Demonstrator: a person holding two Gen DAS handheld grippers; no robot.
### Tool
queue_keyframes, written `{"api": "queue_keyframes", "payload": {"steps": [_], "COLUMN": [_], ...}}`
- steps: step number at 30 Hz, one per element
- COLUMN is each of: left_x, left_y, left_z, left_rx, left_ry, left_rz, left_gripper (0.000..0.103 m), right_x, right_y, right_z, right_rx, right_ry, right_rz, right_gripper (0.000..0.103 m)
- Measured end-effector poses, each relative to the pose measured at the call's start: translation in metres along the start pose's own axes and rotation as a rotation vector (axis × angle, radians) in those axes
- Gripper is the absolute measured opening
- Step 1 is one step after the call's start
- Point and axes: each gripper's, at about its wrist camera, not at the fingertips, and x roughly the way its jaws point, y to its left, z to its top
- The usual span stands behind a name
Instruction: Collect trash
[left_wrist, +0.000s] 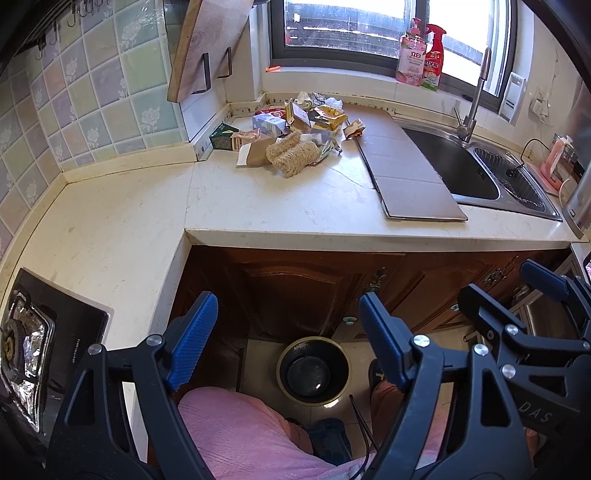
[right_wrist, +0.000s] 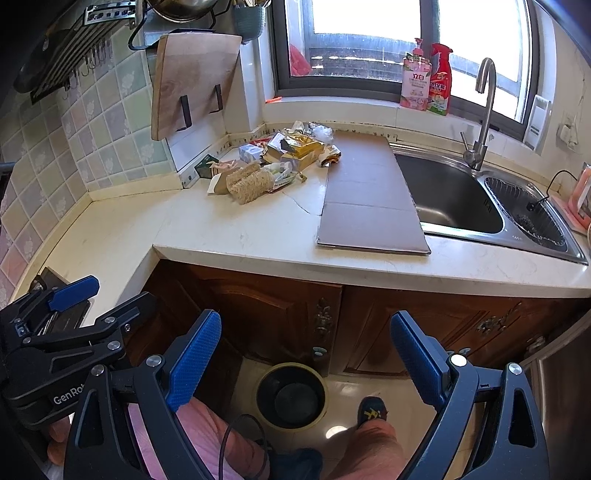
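Counter | trash pile | both claws agape, empty

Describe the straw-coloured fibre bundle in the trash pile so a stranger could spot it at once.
Start at the window and drop to the cream countertop in the corner below it, left of the sink. A pile of trash lies there. The coarse fibre bundle sits at the pile's near edge: rough, woven and straw-coloured, while its neighbours are flat cartons and shiny wrappers.

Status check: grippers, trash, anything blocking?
Left gripper and right gripper open, empty. Mixed wrapper-and-carton trash pile untouched on cream countertop. Round black bin on floor, unobstructed.
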Motion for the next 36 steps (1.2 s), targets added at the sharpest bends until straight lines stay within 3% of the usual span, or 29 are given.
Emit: {"api": "queue_keyframes", "payload": {"steps": [36], "left_x": [0.019], "left_y": [0.009], "left_z": [0.009], "left_rx": [0.002], "left_ry": [0.049], "left_rz": [-0.018], "left_gripper": [0.077], "right_x": [0.026], "right_y": [0.005], "right_z": [0.008], "right_rx": [0.000], "right_ry": [0.031], "right_rz": [0.007], "right_gripper": [0.094]}}
